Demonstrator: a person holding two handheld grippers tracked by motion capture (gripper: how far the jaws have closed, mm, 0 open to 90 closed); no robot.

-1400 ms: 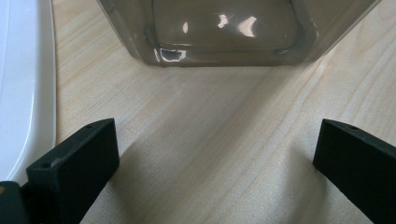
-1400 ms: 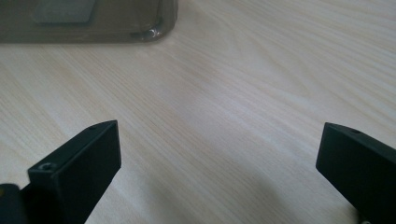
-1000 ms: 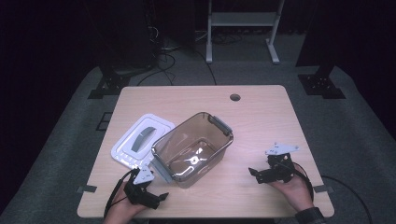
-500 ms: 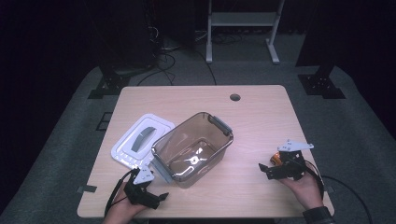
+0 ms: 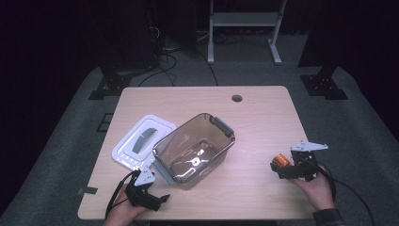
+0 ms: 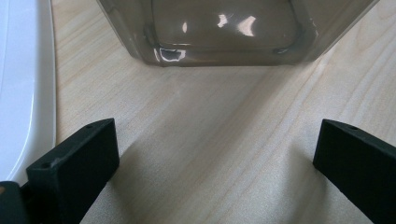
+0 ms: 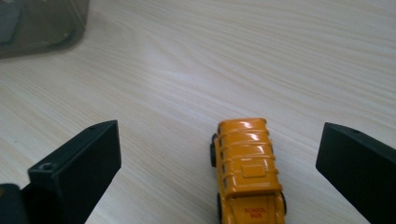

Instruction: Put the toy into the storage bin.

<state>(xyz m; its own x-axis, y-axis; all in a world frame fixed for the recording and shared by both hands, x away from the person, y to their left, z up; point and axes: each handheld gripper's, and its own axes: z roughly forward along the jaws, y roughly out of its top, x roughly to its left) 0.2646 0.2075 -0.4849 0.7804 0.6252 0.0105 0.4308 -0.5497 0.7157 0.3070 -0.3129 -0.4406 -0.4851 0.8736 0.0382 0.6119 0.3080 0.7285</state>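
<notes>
A: What is the right hand-held gripper [image 7: 219,154] doing at the near right of the counter [image 5: 263,113]?

B: It is sitting low with its jaws spread wide, and the orange toy bus [image 7: 247,172] is lying on the wood between them, touching neither. In the high view the bus [image 5: 281,160] is showing as a small orange spot just ahead of that gripper [image 5: 282,168].

A: So the grasp is coming, by the look of it?

B: That is my reading. The bus is sitting nearer the right-hand jaw than the left in the right gripper view, so I would be centring first, then closing across its flat sides, low enough to clear the rounded roof. It is small and glossy, so a squeeze off-centre is likely to spin it on its wheels.

A: And the left hand-held gripper [image 6: 210,154]?

B: Also standing apart, holding nothing, resting by the near corner of the empty smoky clear bin [image 5: 194,149]. The white lid [image 5: 143,141] is lying flat just left of the bin, so the opening is staying free if the bus is meant for it.
</notes>
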